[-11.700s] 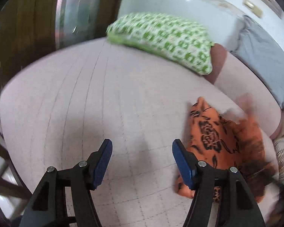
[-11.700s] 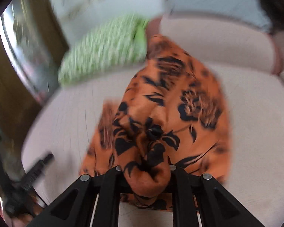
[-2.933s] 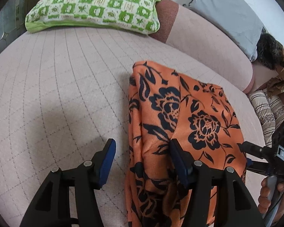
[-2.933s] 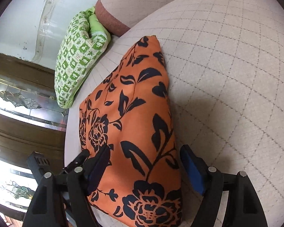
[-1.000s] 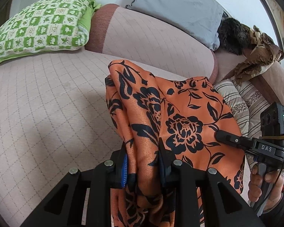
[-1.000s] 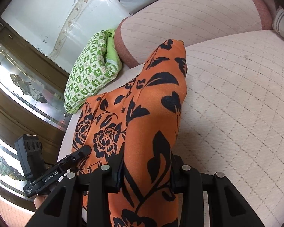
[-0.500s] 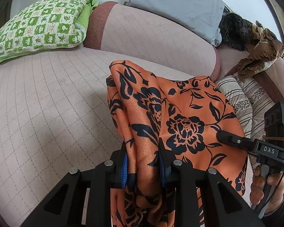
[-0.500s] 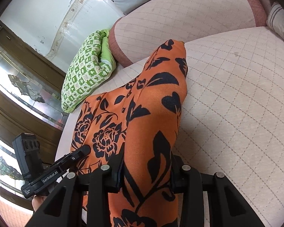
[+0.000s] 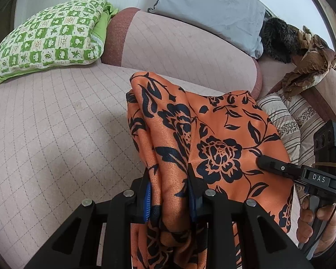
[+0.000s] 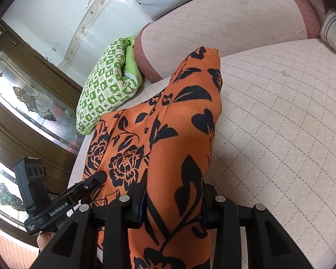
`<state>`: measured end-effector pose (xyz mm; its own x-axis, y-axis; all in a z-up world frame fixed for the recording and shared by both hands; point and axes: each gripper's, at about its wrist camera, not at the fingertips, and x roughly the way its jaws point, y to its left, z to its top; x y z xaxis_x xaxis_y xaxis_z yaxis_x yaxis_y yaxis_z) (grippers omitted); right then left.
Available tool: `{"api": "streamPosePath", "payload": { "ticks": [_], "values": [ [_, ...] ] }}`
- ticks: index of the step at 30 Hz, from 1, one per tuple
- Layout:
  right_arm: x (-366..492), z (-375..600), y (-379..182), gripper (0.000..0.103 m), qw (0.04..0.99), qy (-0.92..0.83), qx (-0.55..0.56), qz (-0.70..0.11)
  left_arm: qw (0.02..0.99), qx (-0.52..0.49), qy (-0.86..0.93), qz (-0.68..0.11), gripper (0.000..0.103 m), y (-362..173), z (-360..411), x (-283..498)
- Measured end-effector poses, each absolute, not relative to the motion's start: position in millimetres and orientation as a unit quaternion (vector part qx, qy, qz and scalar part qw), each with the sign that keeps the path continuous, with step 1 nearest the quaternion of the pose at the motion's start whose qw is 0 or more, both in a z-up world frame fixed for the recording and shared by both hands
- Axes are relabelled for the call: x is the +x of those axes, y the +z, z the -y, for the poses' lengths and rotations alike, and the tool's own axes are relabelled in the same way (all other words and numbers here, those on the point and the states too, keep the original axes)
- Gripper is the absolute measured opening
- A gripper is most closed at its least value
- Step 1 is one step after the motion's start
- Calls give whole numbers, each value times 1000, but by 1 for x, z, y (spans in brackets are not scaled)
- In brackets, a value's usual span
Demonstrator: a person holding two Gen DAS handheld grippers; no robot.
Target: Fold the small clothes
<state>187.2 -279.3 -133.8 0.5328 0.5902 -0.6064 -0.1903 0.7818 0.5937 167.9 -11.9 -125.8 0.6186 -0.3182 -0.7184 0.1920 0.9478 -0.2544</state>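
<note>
An orange garment with a black flower print (image 9: 217,134) hangs lifted above the quilted pink sofa seat (image 9: 56,121). My left gripper (image 9: 169,198) is shut on a bunched edge of it. My right gripper (image 10: 172,204) is shut on the opposite edge of the same garment (image 10: 179,116). The cloth stretches between the two grippers, its far end drooping toward the seat. The right gripper also shows in the left wrist view (image 9: 266,162), and the left gripper in the right wrist view (image 10: 98,177). The fingertips are hidden under the cloth.
A green checked pillow (image 9: 49,42) lies at the seat's far left. A grey pillow (image 9: 208,11) leans on the backrest (image 9: 179,44). A striped cushion (image 9: 291,121) and brown cloth (image 9: 309,67) sit at right. A glass-panelled wooden door (image 10: 22,103) stands beyond the sofa.
Both grippers, open beside the garment 2.9 s ago, have shut on its edges and lifted it. In the last second the garment and grippers have barely moved.
</note>
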Motion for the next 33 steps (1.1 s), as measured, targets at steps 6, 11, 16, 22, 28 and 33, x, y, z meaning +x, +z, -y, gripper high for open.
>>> {"api": "streamPosePath", "payload": {
  "ticks": [6, 11, 16, 22, 28, 33],
  "values": [
    [189, 282, -144, 37, 839, 227, 241, -432, 893, -77, -139, -422, 27, -134, 18, 173],
    [190, 281, -146, 37, 838, 224, 242, -435, 892, -78, -137, -424, 27, -135, 21, 176],
    [190, 280, -139, 37, 841, 226, 239, -430, 896, -79, -137, -415, 27, -127, 20, 173],
    [191, 280, -146, 37, 837, 224, 242, -436, 892, -79, -138, -423, 27, -133, 17, 175],
    [194, 280, -157, 37, 833, 220, 242, -447, 888, -80, -135, -432, 27, -138, 21, 181],
    [199, 283, -169, 40, 825, 216, 256, -456, 888, -78, -128, -435, 31, -145, 23, 187]
  ]
}}
